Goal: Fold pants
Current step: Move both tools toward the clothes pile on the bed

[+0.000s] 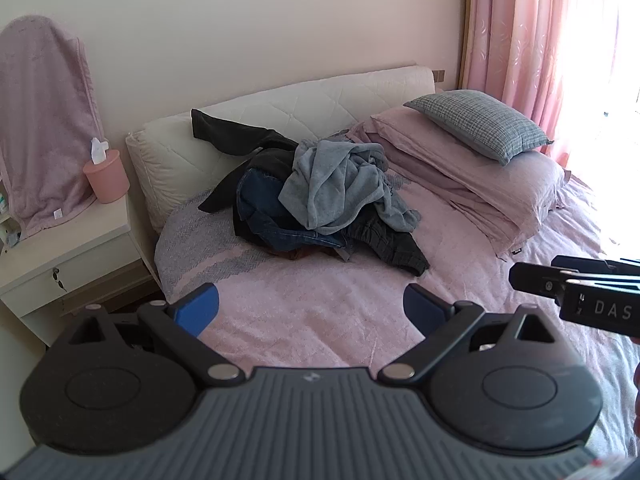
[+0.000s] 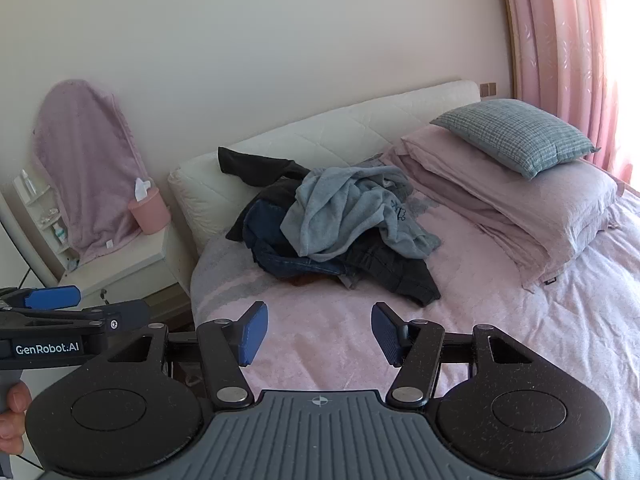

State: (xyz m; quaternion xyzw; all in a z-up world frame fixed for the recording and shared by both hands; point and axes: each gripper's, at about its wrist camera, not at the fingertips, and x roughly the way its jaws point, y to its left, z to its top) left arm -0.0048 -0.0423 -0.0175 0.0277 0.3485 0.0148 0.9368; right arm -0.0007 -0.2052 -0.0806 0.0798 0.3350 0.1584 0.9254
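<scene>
A heap of clothes lies on the pink bed near the headboard: a light grey garment [image 1: 336, 184] [image 2: 348, 216] on top, dark blue jeans [image 1: 276, 220] [image 2: 288, 256] under it, and black pants [image 1: 388, 244] [image 2: 400, 272] at the front right. My left gripper [image 1: 312, 308] hangs open over the bare pink bedspread, short of the heap, with nothing between its blue pads. My right gripper [image 2: 318, 334] is also open and empty, a little nearer the heap. Each gripper shows at the edge of the other's view, the right one [image 1: 580, 292] and the left one [image 2: 60, 312].
A white nightstand [image 1: 60, 248] stands left of the bed with a pink tissue holder [image 1: 106, 176] and a pink towel [image 1: 40, 120]. Stacked pink bedding [image 1: 480, 184] and a grey checked pillow [image 1: 480, 124] lie at the right. Pink curtains [image 1: 540, 32] hang beyond. A person's fingers [image 2: 12, 412] grip the left handle.
</scene>
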